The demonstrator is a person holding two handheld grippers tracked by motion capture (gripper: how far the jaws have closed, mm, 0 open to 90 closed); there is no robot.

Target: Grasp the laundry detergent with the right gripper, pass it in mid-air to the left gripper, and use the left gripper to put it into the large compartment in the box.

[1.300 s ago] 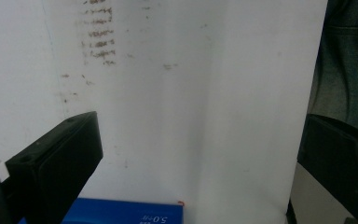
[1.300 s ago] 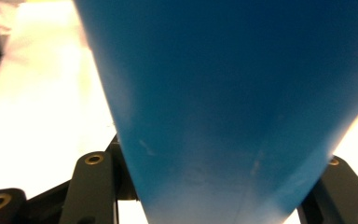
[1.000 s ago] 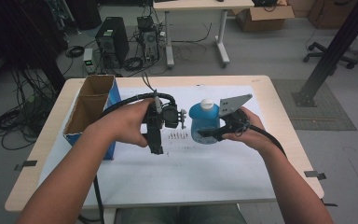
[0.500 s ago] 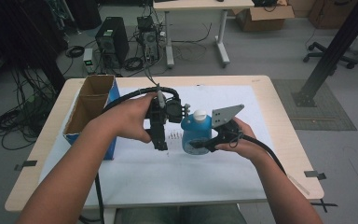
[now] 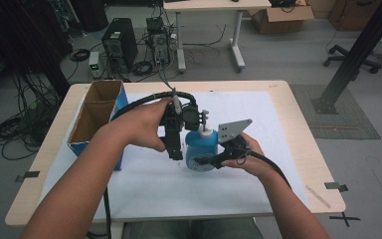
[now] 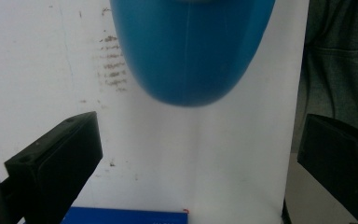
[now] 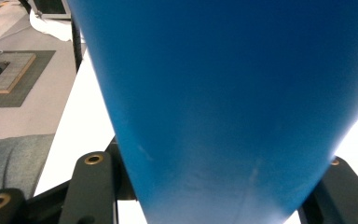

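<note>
A blue plastic bottle with a white cap is held just above the white sheet in the middle of the table. My right gripper is shut on its lower body from the right; in the right gripper view the blue bottle sits between the two black jaws of the right gripper. My left gripper points down just left of the bottle, jaws wide open and holding nothing. The left gripper view has the bottle's rounded end beyond the open left gripper.
An open cardboard box with blue sides stands at the table's left; its blue edge appears below my left jaws. Beyond the table's far edge are cables, a computer tower and another desk.
My right gripper has carried the bottle left and toward the person. The left gripper has turned downward and come close beside the bottle.
</note>
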